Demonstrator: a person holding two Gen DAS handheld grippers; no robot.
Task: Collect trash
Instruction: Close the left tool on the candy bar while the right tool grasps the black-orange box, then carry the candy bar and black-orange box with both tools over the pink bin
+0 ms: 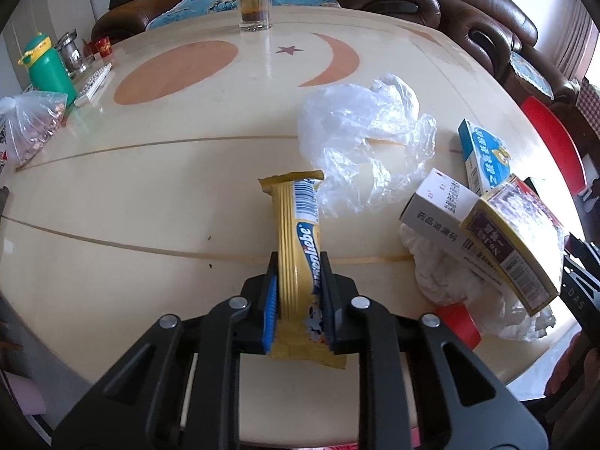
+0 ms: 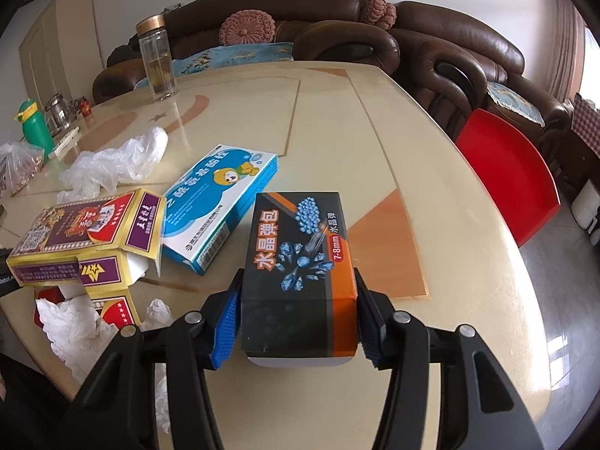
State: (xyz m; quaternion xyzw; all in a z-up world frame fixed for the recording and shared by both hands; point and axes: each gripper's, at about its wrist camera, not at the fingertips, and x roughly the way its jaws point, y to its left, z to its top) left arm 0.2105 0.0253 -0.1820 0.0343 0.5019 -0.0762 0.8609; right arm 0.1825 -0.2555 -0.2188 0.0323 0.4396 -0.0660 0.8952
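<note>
While the left hand-held gripper (image 1: 298, 292) clamps a yellow wrapper (image 1: 300, 247), the right hand-held gripper (image 2: 296, 315) clamps a "7-8mm" box (image 2: 300, 255).

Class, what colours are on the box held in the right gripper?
The box is black with an orange band and blue crystal beads, clearest in the right wrist view.

Both cameras rode close above the bench (image 1: 150, 195), angled steeply down along their gripper fingers toward its far edge and the sofa (image 2: 431, 48). Both views shared the blue box (image 1: 483, 153) and crumpled plastic bag (image 2: 116, 161).
</note>
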